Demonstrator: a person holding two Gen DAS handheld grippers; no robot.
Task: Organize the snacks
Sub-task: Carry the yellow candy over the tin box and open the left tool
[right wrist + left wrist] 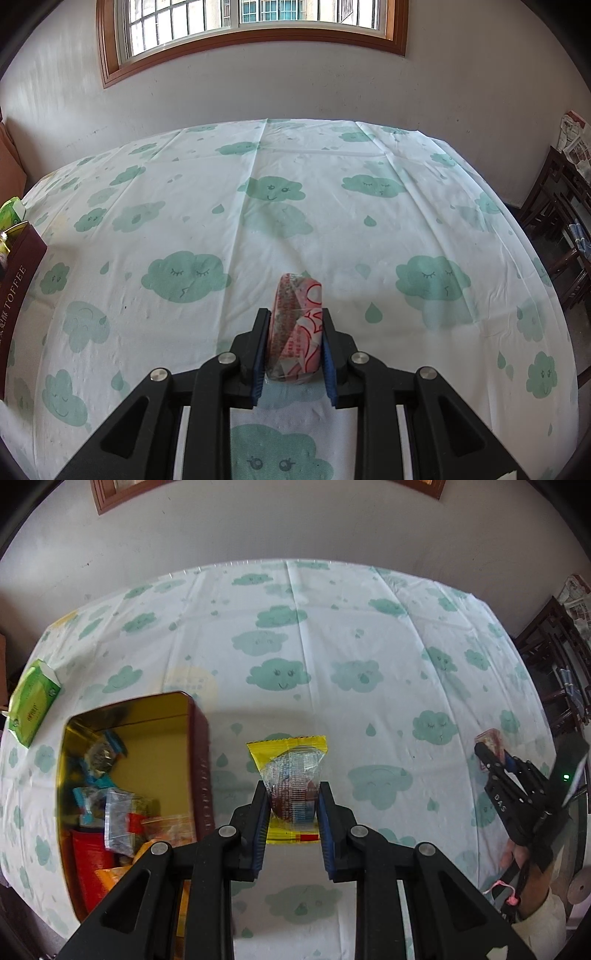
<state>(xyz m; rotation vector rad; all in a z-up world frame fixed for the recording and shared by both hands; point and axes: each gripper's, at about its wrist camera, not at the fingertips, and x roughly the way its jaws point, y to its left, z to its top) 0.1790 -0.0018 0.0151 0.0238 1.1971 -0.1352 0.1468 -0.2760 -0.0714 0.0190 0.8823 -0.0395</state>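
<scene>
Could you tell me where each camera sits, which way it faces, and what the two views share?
Left wrist: on the left hand-held gripper, looking down at its yellow-wrapped snack and the open tin; the right hand-held gripper and a hand show.
Right wrist: on the right hand-held gripper, facing the window, clamped on a pink-wrapped snack.
Shared: cloud tablecloth, tin, green box, pink snack.

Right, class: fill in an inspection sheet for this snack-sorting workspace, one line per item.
Surface: cloud-print tablecloth, creased.
Job's things: open tin part-filled with snacks; yellow-wrapped snack; pink-wrapped snack.
Clutter: green box beside the tin.
Grippers: left gripper shut on the yellow-wrapped snack; right gripper shut on the pink-wrapped snack.
Cables: nothing seen.
Surroundings: window, white wall, dark wooden furniture.
</scene>
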